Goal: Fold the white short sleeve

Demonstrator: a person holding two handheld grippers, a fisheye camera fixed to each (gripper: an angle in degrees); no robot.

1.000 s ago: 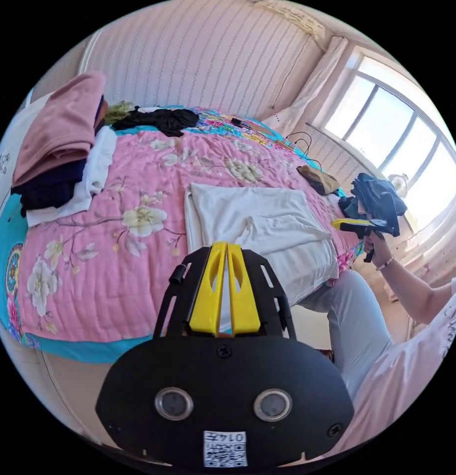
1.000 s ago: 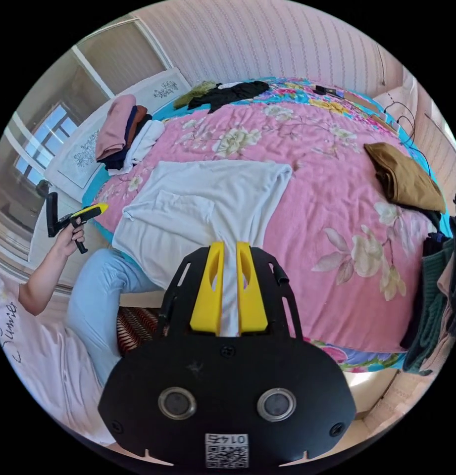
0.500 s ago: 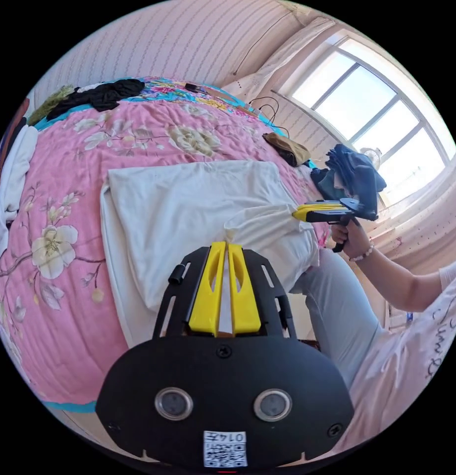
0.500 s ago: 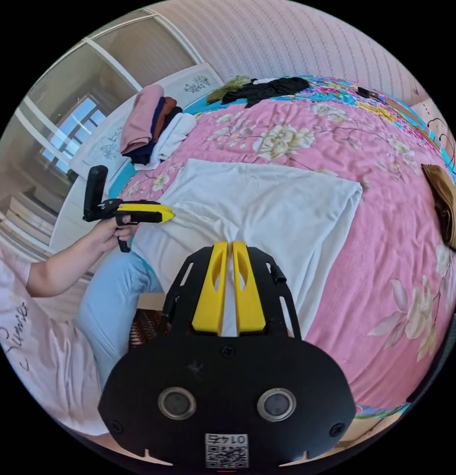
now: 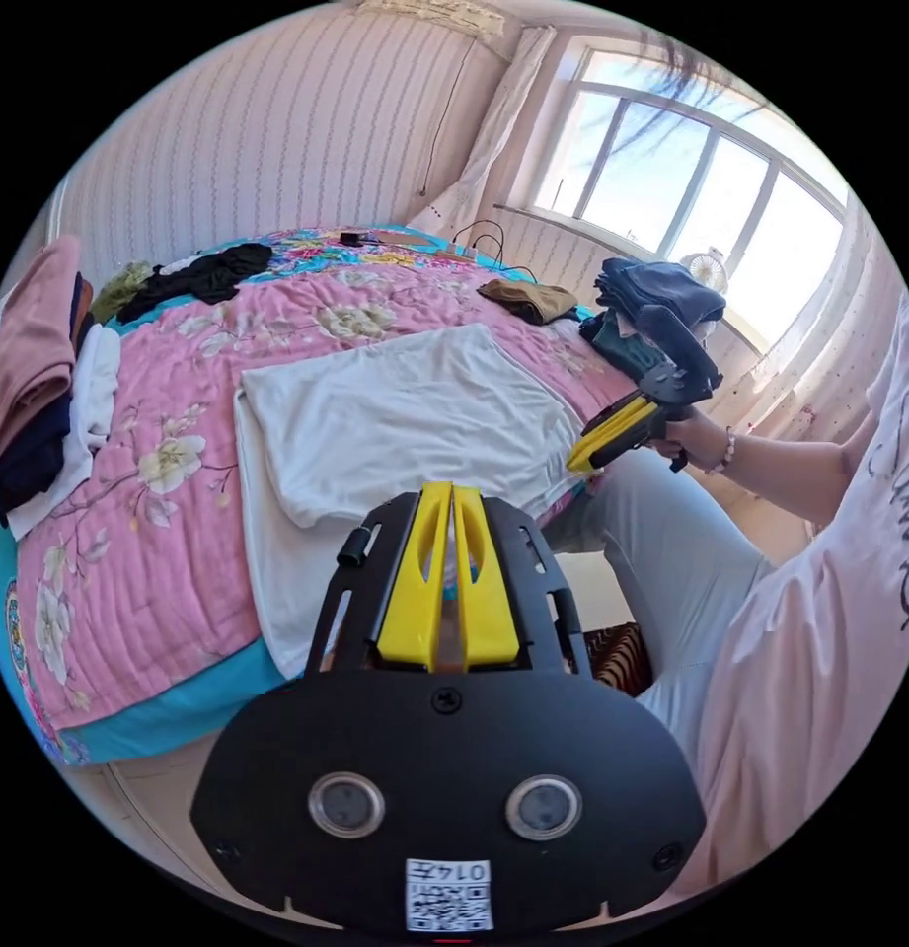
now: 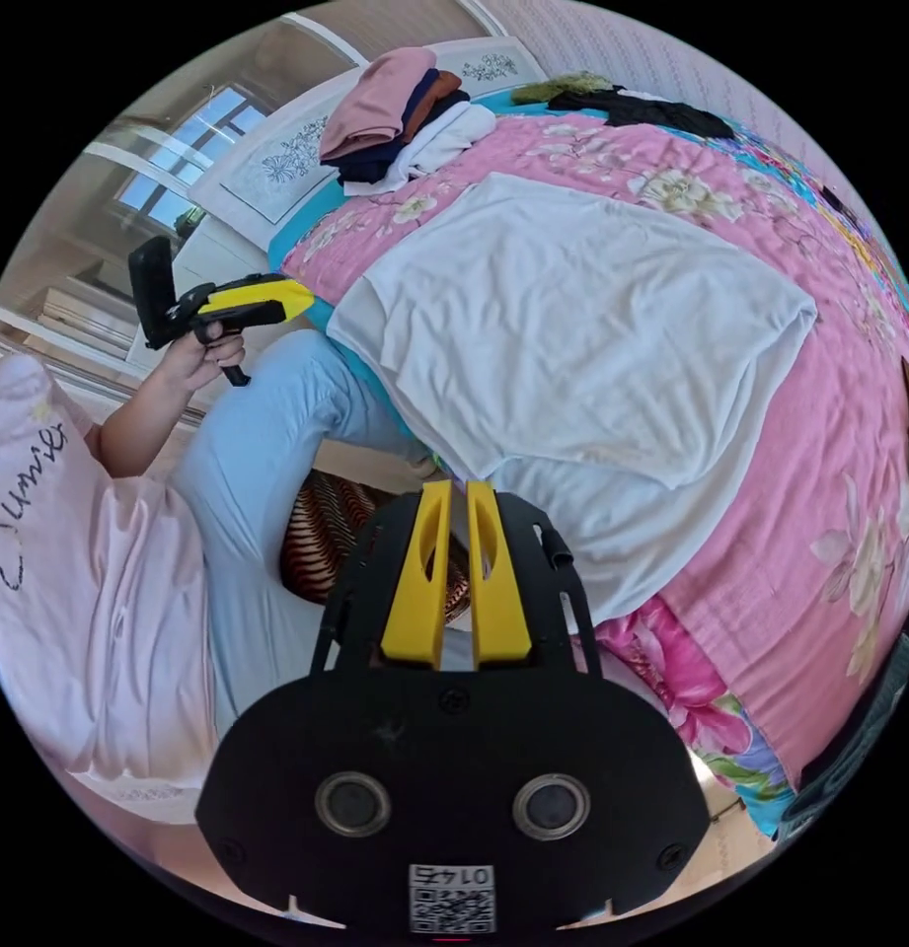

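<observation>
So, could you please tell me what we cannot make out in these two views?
- Right gripper view: whether the right tool pinches the white shirt; its own jaws cover the hem there.
- Both views: the shirt's sleeves, hidden under folded layers.
- Right gripper view: dark clothes, cut off by the picture's edge.
- Left gripper view: small items at the bed's far end, too small.

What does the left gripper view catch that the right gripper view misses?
Left gripper view alone: the bright multi-pane window, the small white fan on its sill, the dark blue clothes heap.

Right gripper view alone: the white carved headboard, the striped brown cushion beside the person's leg.

Shared: the white short-sleeve shirt folded on the pink floral quilt, the stack of folded clothes, the black garment, and both shut hand-held grippers, left and right.
</observation>
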